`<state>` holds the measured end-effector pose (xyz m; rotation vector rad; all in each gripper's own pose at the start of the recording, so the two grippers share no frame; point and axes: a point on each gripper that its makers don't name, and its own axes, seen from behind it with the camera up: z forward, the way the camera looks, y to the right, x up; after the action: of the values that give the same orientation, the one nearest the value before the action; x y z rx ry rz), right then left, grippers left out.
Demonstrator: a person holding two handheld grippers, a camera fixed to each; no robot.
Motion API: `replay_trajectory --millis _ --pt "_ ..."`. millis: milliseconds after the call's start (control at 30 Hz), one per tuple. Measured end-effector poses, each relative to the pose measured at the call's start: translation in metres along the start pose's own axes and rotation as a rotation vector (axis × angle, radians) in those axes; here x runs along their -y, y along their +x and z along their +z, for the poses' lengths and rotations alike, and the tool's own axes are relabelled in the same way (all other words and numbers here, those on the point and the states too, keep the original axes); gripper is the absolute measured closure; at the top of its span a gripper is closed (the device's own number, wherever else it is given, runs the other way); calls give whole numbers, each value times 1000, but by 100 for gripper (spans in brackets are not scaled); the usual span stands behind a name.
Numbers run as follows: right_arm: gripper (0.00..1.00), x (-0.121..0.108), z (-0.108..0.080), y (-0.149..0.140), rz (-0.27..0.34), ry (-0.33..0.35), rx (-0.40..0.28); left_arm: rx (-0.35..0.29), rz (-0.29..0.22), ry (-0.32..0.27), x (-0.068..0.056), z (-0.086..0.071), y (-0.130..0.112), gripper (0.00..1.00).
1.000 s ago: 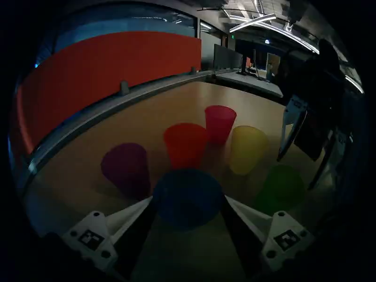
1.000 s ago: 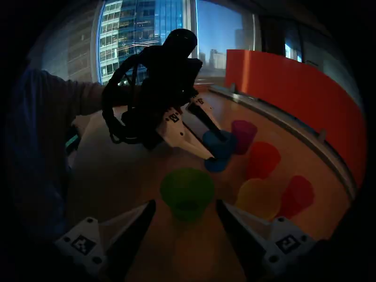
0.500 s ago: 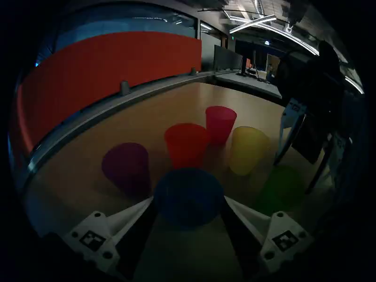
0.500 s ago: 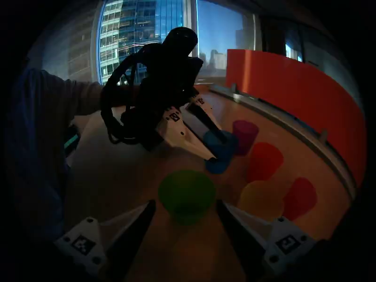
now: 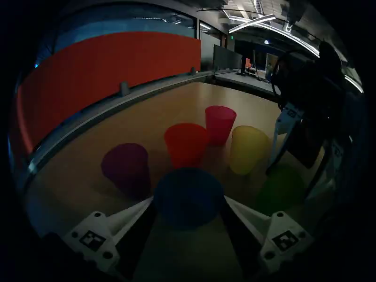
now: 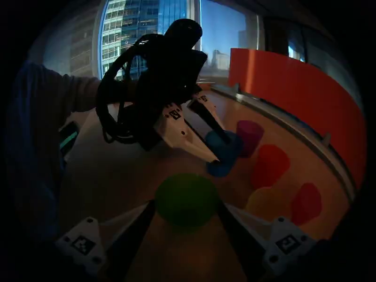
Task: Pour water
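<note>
Several coloured cups stand on a wooden table. My left gripper (image 5: pixel 188 199) is shut on the blue cup (image 5: pixel 188 197), with a finger against each side. In the right gripper view, this left gripper (image 6: pixel 221 149) holds the blue cup (image 6: pixel 224 149) beside the purple cup (image 6: pixel 249 135). My right gripper (image 6: pixel 185 203) is open, and the green cup (image 6: pixel 186 199) sits between its fingers, its sides right at their tips. In the left gripper view, the right gripper (image 5: pixel 297 164) straddles the green cup (image 5: pixel 282 188).
Purple (image 5: pixel 127 167), red (image 5: pixel 185 143), pink (image 5: pixel 219 123) and yellow (image 5: pixel 247 148) cups stand in an arc beyond the blue one. A red partition (image 5: pixel 103 70) runs along the table's far edge. A person's sleeve (image 6: pixel 33 150) is at the left.
My right gripper has moved forward, so the green cup now sits deeper between its fingers and looks larger. The left gripper and blue cup have barely moved.
</note>
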<state>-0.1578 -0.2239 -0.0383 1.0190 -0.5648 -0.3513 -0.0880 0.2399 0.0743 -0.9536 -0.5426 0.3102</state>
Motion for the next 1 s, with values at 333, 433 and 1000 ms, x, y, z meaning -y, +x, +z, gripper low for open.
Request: replay_trajectory --millis 333,433,1000 --pt "7 -1 12 -1 -16 -8 -2 -3 1 0 0 -1 -1 13" --pt "8 -2 13 0 -15 -15 -4 -6 0 4 0 -1 0 13" --pt "8 -14 -11 22 25 -73 -78 -77 -16 38 4 -21 23 13"
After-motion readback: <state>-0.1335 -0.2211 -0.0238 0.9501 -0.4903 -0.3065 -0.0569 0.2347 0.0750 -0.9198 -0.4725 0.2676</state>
